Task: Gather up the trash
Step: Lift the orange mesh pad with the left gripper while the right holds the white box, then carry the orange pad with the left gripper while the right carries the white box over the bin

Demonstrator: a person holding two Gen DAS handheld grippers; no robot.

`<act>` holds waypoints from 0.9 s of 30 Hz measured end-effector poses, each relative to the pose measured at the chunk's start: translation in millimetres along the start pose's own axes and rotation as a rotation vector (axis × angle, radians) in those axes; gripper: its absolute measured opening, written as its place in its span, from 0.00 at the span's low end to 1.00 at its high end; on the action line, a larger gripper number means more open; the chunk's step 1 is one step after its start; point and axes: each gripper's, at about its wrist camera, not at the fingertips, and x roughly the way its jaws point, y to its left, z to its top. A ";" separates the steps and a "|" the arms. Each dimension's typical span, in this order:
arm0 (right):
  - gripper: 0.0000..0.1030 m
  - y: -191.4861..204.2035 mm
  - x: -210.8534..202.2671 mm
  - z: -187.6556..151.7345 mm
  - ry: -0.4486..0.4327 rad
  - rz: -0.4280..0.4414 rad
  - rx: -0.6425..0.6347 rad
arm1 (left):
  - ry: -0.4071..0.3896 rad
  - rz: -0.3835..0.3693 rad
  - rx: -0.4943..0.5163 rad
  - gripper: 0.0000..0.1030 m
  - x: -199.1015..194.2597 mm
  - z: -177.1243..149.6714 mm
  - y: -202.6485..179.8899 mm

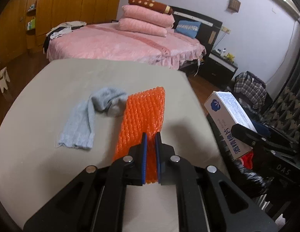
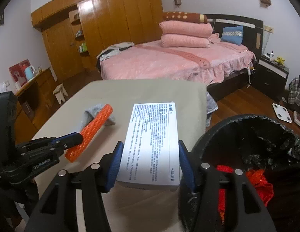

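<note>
My left gripper (image 1: 151, 135) is shut on the near end of an orange foam net sleeve (image 1: 143, 116), which slants up off the beige table (image 1: 53, 100). From the right wrist view that sleeve (image 2: 95, 127) hangs from the left gripper (image 2: 80, 138) above the table (image 2: 159, 90). My right gripper (image 2: 151, 145) is shut on a white printed box (image 2: 152, 143), its blue pads pressing both long sides. The box (image 1: 227, 116) shows at the right of the left wrist view, off the table's edge. A black-lined trash bin (image 2: 246, 135) stands just right of the box, with red trash inside.
A pale blue sock (image 1: 88, 119) lies on the table left of the sleeve. Beyond the table stands a pink bed (image 2: 169, 61) with stacked pillows. A wooden wardrobe (image 2: 111, 19) lines the far wall. A small stool (image 2: 60, 92) and a scale (image 2: 281, 112) sit on the floor.
</note>
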 end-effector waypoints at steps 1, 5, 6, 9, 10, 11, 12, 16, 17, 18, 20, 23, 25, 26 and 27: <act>0.54 -2.7 -4.7 1.7 -0.009 -0.005 0.002 | -0.005 -0.006 0.004 0.07 -1.5 2.2 -2.8; 0.54 -13.5 -21.6 7.7 -0.040 -0.034 0.015 | -0.024 -0.040 0.044 0.07 -7.5 11.1 -25.0; 0.54 -18.1 -26.8 8.7 -0.049 -0.044 0.020 | -0.028 -0.053 0.053 0.07 -8.3 12.9 -31.7; 0.54 -31.1 -39.6 11.8 -0.068 -0.076 0.035 | -0.036 -0.088 0.084 0.07 -8.7 16.6 -50.7; 0.54 -36.2 -44.3 12.5 -0.076 -0.089 0.041 | -0.039 -0.104 0.096 0.07 -8.2 18.0 -57.8; 0.54 -39.9 -47.7 12.8 -0.081 -0.098 0.046 | -0.041 -0.118 0.106 0.07 -7.8 19.5 -64.1; 0.54 -45.9 -52.6 13.0 -0.089 -0.112 0.054 | -0.044 -0.133 0.119 0.07 -7.1 21.4 -72.5; 0.54 -68.1 -67.7 12.6 -0.108 -0.157 0.077 | -0.050 -0.184 0.159 0.07 -1.9 25.8 -100.6; 0.54 -74.7 -72.1 11.9 -0.113 -0.172 0.085 | -0.049 -0.199 0.169 0.07 0.4 26.8 -108.0; 0.54 -81.4 -76.4 10.9 -0.117 -0.187 0.093 | -0.048 -0.210 0.178 0.07 2.0 26.1 -113.5; 0.54 -92.7 -82.0 9.8 -0.121 -0.210 0.107 | -0.047 -0.236 0.199 0.07 5.3 25.6 -126.3; 0.54 -109.6 -90.8 6.2 -0.124 -0.245 0.127 | -0.041 -0.273 0.224 0.07 12.3 24.9 -144.8; 0.54 -121.2 -97.1 3.1 -0.125 -0.270 0.141 | -0.031 -0.298 0.240 0.07 19.5 23.6 -158.0; 0.54 -124.6 -99.0 2.0 -0.126 -0.278 0.145 | -0.025 -0.307 0.246 0.07 22.6 23.1 -161.9; 0.54 -130.0 -101.8 0.3 -0.126 -0.290 0.153 | -0.019 -0.318 0.252 0.07 26.0 21.8 -167.3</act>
